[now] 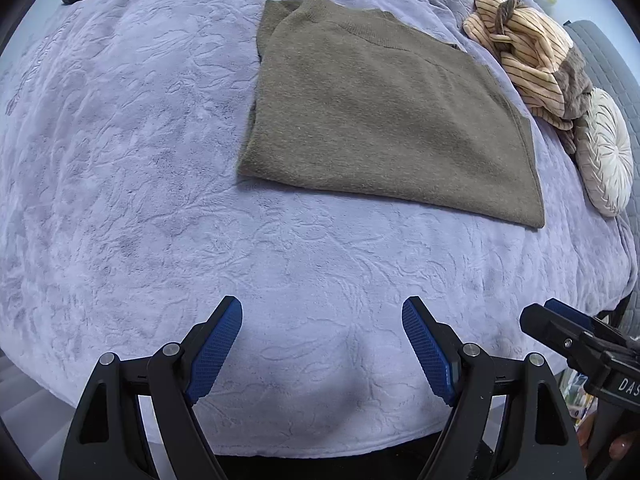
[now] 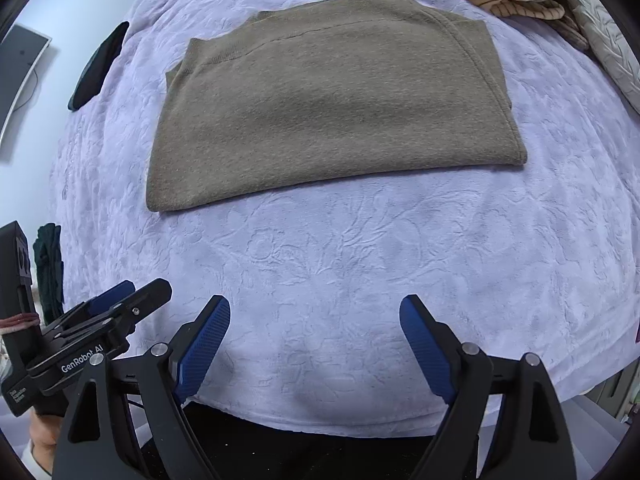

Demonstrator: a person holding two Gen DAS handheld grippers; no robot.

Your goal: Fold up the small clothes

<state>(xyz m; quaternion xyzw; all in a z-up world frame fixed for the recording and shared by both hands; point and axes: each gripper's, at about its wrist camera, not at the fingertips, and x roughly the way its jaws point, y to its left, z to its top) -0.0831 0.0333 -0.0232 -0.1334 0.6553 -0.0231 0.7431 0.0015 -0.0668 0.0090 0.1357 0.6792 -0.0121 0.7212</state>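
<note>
The folded brown sweater (image 2: 332, 120) lies flat in the middle of the bed (image 2: 360, 260), on its lilac blanket, while the left hand-held gripper (image 1: 322, 344) and the right hand-held gripper (image 2: 316, 344) hover near the bed's front edge, jaws spread wide and holding nothing.
</note>
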